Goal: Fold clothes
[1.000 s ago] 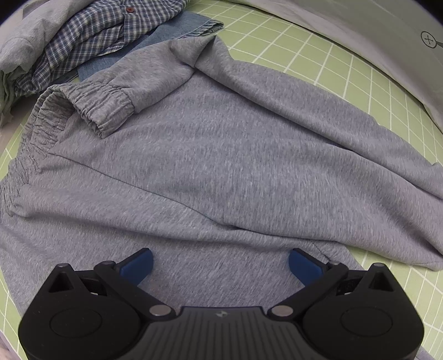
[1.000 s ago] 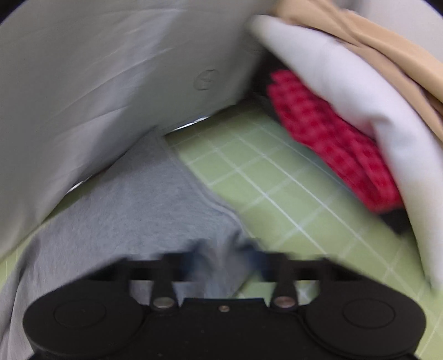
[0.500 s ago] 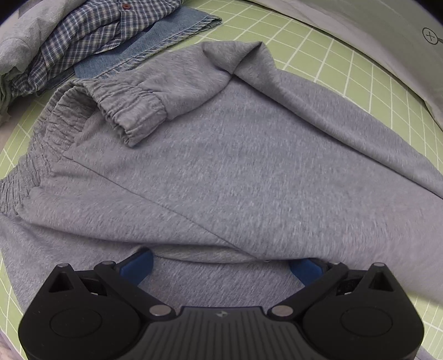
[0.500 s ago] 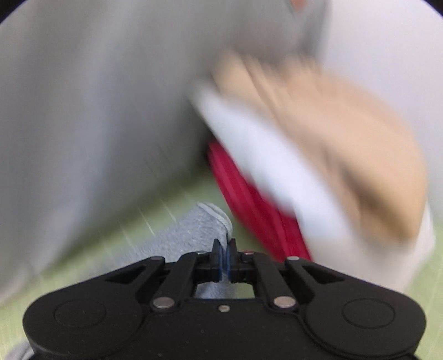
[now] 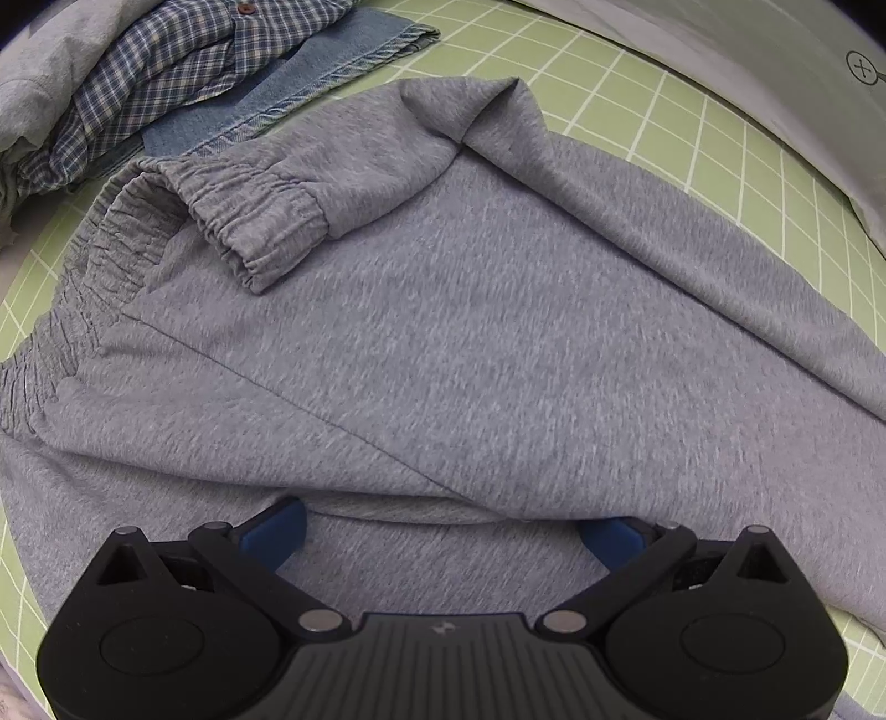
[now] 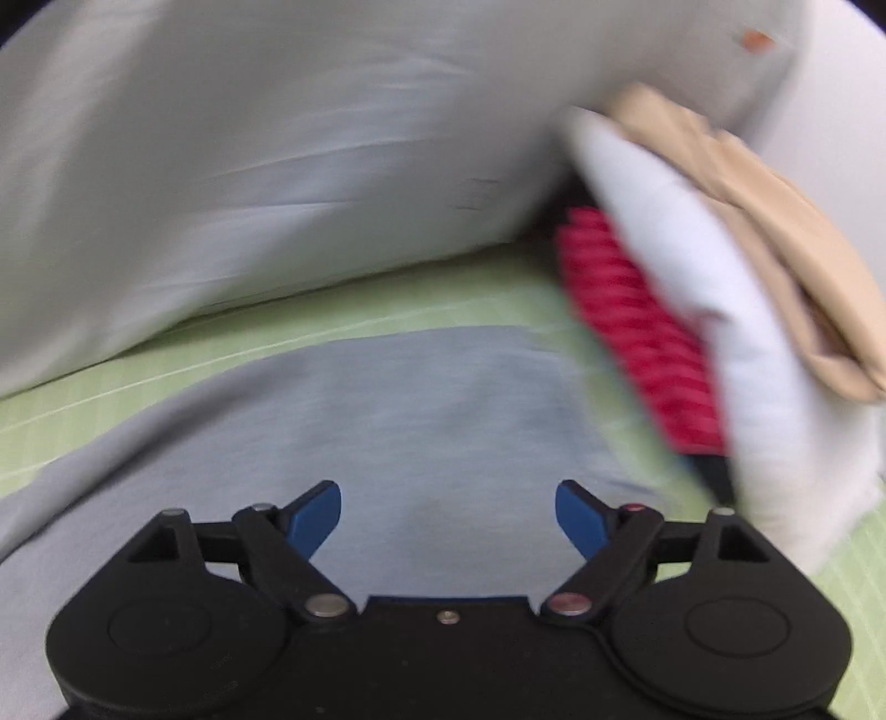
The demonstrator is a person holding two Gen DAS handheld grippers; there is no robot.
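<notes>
— Where are the sweatpants?

— The grey sweatpants (image 5: 443,343) fill the middle of my left view, spread on the green grid mat (image 5: 692,127), one elastic cuff (image 5: 260,232) folded back at the upper left. In the right view, which is blurred, the same grey cloth (image 6: 432,421) lies low in the centre.

— And your grippers?

— My left gripper (image 5: 443,529) sits low at the bottom, jaws spread wide, a fold of cloth draped over the blue fingertips (image 5: 277,523). My right gripper (image 6: 448,512) also has its jaws spread, holding nothing.

— Anything else?

— A plaid shirt (image 5: 166,72) on denim (image 5: 343,50), upper left; a red garment (image 6: 626,327) at the right.
</notes>
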